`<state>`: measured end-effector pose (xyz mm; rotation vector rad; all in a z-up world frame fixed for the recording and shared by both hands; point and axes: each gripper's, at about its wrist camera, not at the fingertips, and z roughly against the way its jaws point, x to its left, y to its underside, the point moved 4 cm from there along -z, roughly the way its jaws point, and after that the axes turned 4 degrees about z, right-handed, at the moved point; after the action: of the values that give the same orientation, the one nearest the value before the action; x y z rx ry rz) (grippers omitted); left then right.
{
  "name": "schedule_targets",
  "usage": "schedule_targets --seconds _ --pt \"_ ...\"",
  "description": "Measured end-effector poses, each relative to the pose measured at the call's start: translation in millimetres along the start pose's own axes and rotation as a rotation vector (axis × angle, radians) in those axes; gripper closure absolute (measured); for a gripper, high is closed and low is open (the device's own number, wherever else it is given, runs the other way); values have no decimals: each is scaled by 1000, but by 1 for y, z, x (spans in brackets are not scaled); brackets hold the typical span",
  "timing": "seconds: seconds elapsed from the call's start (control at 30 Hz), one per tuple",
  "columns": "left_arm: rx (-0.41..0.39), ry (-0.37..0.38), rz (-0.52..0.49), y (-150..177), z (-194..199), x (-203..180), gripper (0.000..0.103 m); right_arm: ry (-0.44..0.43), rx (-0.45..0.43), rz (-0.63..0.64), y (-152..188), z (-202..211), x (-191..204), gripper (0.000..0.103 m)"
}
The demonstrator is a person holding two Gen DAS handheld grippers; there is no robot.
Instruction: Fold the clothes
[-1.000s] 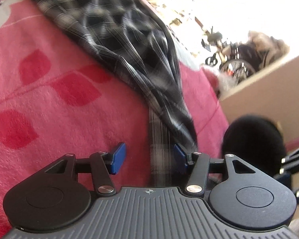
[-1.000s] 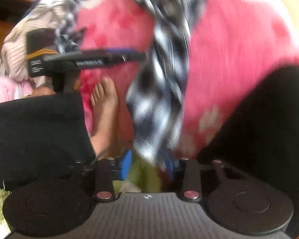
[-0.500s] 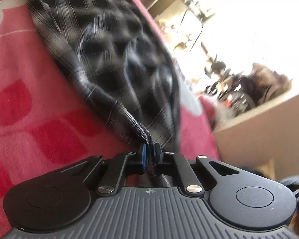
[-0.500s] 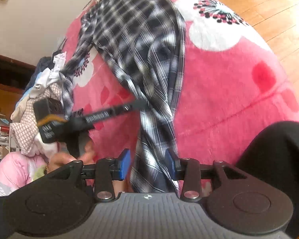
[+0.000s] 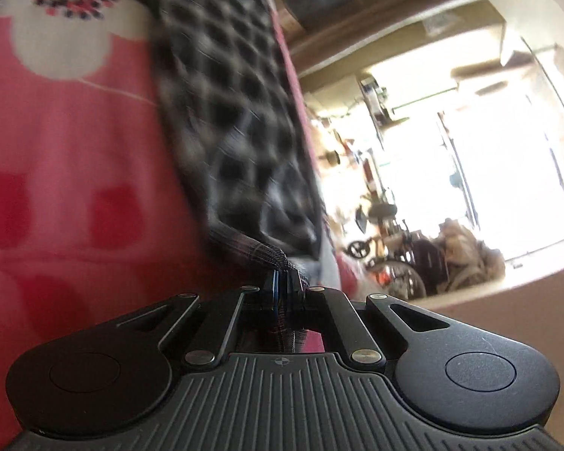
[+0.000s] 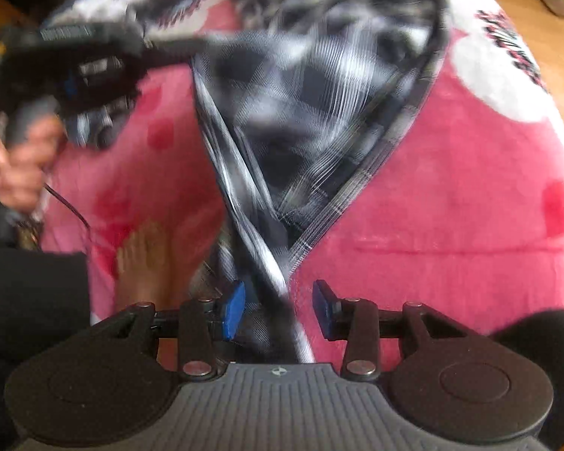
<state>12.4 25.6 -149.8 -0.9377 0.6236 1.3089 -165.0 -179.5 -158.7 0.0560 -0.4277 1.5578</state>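
Observation:
A black-and-white plaid shirt [image 5: 229,120] lies stretched over a pink flowered blanket [image 5: 67,143]. My left gripper [image 5: 284,282] is shut on a bunched edge of the shirt, the cloth pinched between its blue pads. From the right wrist the same shirt [image 6: 319,86] narrows to a twisted strip that runs down between the blue pads [image 6: 233,308] of my right gripper [image 6: 280,306]. That gripper is open, with a gap on each side of the cloth. The left gripper [image 6: 86,60] shows blurred at the upper left, held by a hand [image 6: 18,165].
A bare foot [image 6: 143,259] rests on the blanket just left of the right gripper. Dark trouser legs [image 6: 26,300] fill the lower corners. Past the blanket's edge a bright doorway [image 5: 500,150] shows a bicycle and a wheelchair [image 5: 406,259]. Wooden floor [image 6: 537,30] lies at right.
My left gripper went from open to shut on the shirt's edge, then rolled and swung towards the doorway. My right gripper dropped closer to the blanket, staying open around the strip.

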Motion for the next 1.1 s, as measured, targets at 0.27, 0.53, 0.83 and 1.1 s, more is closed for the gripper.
schedule_targets --seconds 0.27,0.53,0.83,1.1 --pt "-61 -120 35 -14 3 41 101 -72 -15 -12 1 4 -1 93" --pt "-125 -207 42 -30 28 67 101 -424 -81 -39 -21 29 41 98" --pt "-38 -239 18 -18 37 70 74 -576 61 51 -34 -11 106 68" --pt "166 -261 -210 19 9 42 51 -485 -109 -212 -41 40 13 58"
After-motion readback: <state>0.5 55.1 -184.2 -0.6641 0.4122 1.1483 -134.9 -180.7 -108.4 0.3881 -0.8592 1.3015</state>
